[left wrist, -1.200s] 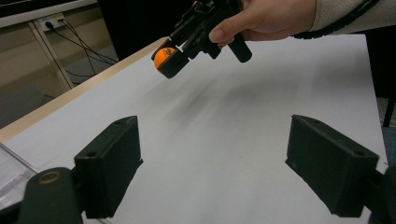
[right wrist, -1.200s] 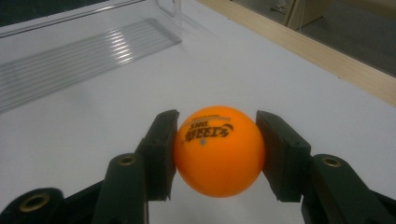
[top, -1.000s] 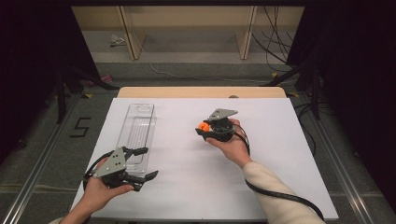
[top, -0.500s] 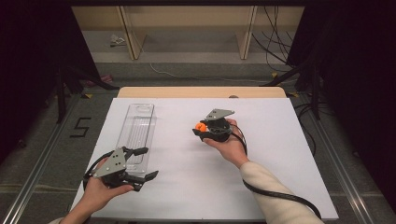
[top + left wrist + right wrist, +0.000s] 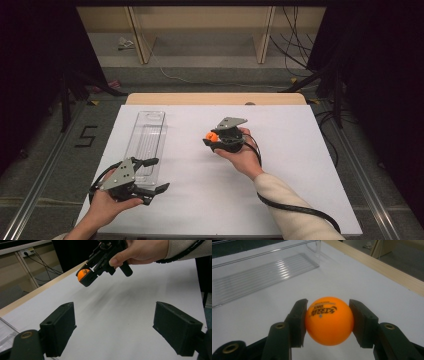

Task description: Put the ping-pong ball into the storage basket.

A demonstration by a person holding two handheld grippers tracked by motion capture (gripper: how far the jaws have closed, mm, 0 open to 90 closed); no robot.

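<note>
Right gripper view showed the right gripper (image 5: pixel 327 322) clamped on an orange table-tennis ball (image 5: pixel 329 320) — both pads pressed against its sides, black print on top — held just above the white worktop (image 5: pixel 352 282), near its middle in the high view. A clear plastic tray (image 5: pixel 259 277) lay beyond. The left gripper (image 5: pixel 150 175) rested by the tray's near end, jaws spread wide, gripping nothing.
</note>
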